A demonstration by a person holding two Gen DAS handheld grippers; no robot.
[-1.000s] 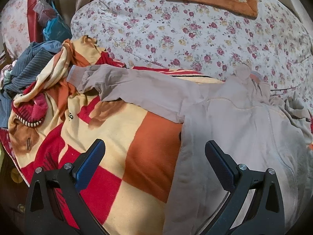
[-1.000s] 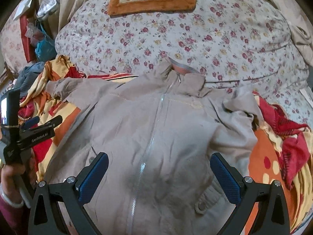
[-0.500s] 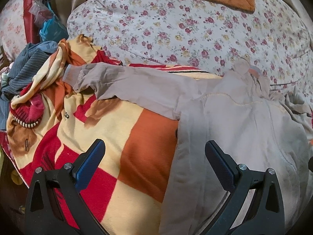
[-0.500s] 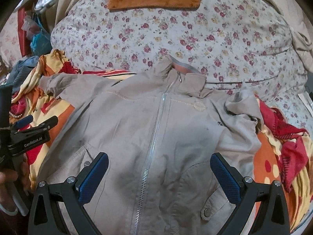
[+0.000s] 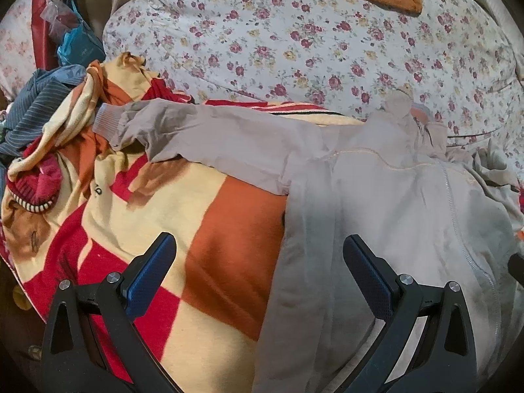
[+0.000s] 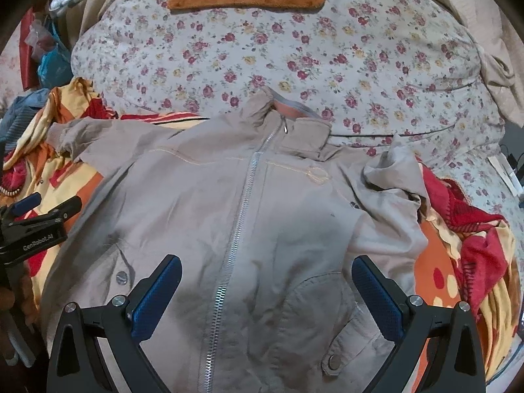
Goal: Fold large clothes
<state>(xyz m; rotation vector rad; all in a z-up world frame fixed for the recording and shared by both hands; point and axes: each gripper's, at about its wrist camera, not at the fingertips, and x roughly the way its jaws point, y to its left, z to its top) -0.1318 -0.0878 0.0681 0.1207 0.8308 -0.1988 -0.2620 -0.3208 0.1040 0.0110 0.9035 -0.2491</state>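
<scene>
Lying zipped, collar pointing away, the jacket (image 6: 249,216) sits beneath the left tool (image 5: 258,262) and right tool (image 6: 267,281), both spread apart.

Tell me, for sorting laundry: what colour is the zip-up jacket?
Greyish beige jacket with a silver zip, clearest in the right wrist view.

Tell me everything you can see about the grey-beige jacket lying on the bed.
The jacket is a grey-beige, thin woven-looking zip-up, lying front-up and unfolded on a checked blanket. Its silver zipper is closed nearly to the collar, which rests against the floral quilt. One sleeve stretches out flat, ending in a ribbed cuff; the other is crumpled. Snap-button pockets sit low. Neither hand-held gripper touches it.
</scene>
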